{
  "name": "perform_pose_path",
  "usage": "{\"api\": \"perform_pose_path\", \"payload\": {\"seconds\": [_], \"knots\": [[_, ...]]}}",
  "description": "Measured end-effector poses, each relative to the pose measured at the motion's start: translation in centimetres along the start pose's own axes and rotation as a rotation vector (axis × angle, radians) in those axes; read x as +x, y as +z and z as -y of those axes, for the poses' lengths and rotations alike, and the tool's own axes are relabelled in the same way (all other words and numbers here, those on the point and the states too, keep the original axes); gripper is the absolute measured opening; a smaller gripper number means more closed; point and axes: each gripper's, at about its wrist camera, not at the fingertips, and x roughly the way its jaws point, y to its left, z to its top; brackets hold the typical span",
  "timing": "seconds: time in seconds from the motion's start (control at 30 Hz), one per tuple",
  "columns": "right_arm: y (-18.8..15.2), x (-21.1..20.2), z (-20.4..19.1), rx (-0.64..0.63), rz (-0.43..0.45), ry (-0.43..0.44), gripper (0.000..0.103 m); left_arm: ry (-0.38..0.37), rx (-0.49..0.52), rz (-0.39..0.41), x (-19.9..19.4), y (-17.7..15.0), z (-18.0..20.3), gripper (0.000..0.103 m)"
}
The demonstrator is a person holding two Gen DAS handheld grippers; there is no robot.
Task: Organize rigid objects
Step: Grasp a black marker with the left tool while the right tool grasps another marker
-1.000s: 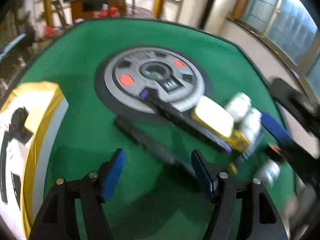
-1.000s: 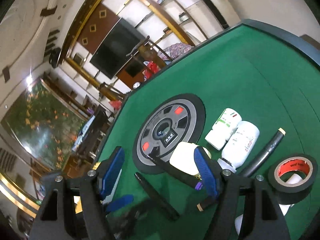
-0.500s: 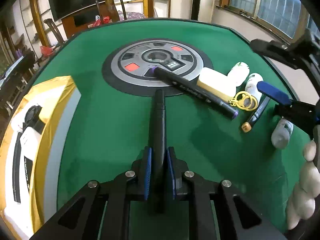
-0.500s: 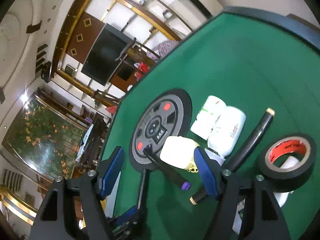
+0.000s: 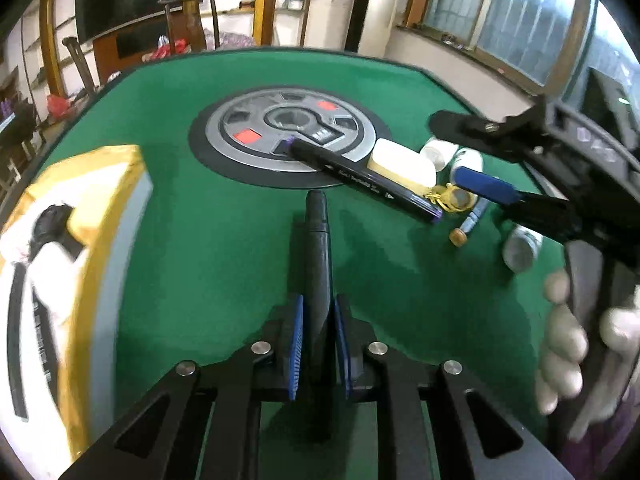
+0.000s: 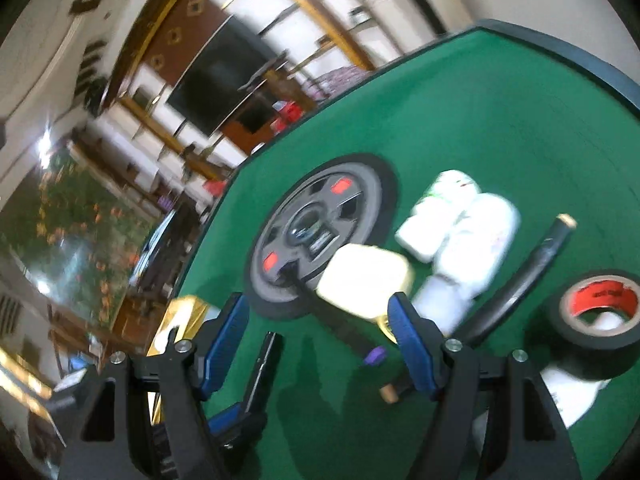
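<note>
My left gripper [image 5: 318, 344] is shut on a black marker [image 5: 318, 248] that points away from me, lifted a little above the green table [image 5: 224, 248]. The same black marker [image 6: 262, 372] shows in the right wrist view at lower left, held by the left gripper. My right gripper [image 6: 320, 340] stands open with nothing between its fingers, above a purple-capped black marker [image 5: 360, 174] and a cream-white box [image 6: 366, 280]. The right gripper [image 5: 492, 160] also shows at the right of the left wrist view.
Two white bottles [image 6: 460, 232], a gold-tipped black pen [image 6: 532, 272] and a black tape roll [image 6: 596, 312] lie at the right. A grey round panel [image 5: 288, 132] sits mid-table. A gold and white box [image 5: 60, 280] lies at the left. A hand [image 5: 568, 344] grips the right tool.
The left gripper closed on the black marker, which lay askew between open jaws a second ago, and lifted it slightly. The right gripper stayed open and dipped a little toward the objects.
</note>
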Motion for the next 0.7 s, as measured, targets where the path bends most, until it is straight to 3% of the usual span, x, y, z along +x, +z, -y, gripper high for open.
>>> {"api": "perform_pose_path", "payload": {"seconds": [0.13, 0.3, 0.5, 0.57, 0.7], "knots": [[-0.8, 1.5, -3.3, -0.143, -0.079, -0.004, 0.071, -0.061, -0.027, -0.029, -0.9, -0.9, -1.6, 0.014], [-1.7, 5.5, -6.3, -0.332, -0.211, -0.182, 0.071, -0.124, -0.061, -0.069, 0.6, -0.5, -2.4, 0.014], [-0.4, 8.0, -6.7, -0.398, -0.270, -0.292, 0.069, -0.140, -0.056, -0.058, 1.0, -0.2, -2.5, 0.015], [0.0, 9.0, -6.6, -0.406, -0.305, -0.323, 0.061, -0.126, -0.033, -0.038, 0.7, -0.5, -2.2, 0.015], [0.3, 10.0, -6.1, -0.417, -0.335, -0.414, 0.029, -0.107, -0.022, -0.020, 0.6, -0.7, -1.9, 0.015]]}}
